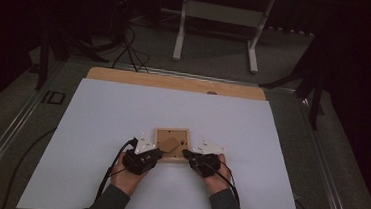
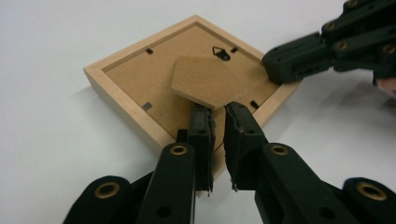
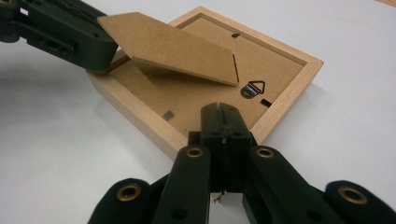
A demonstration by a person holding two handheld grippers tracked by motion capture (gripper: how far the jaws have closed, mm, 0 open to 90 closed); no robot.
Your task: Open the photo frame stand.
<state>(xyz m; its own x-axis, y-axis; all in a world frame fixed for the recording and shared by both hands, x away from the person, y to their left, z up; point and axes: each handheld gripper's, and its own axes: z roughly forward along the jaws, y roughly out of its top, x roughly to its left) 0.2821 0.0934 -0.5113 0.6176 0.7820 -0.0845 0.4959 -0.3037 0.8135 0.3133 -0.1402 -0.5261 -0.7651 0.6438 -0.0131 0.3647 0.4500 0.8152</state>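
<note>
A light wooden picture frame [image 1: 172, 143] lies face down on the white sheet [image 1: 123, 109], and its brown easel stand [image 2: 210, 81] is tilted up off the backboard. My left gripper [image 2: 218, 112] sits at the frame's near edge with its jaws a narrow gap apart. The stand's pointed end is just above the tips, and nothing is pressed between the pads. My right gripper [image 3: 219, 109] is shut, its tips resting on the frame's rim [image 3: 280, 107] near the metal hanger [image 3: 253, 88]. From above, the left gripper [image 1: 158, 153] and right gripper [image 1: 187, 155] flank the frame.
The white sheet covers a wooden tabletop whose far edge [image 1: 175, 82] shows bare. Behind the table stand a white-legged bench [image 1: 220, 17] and dark stands, with cables [image 1: 128, 45] on the floor. Black cables trail from both grippers toward the front edge.
</note>
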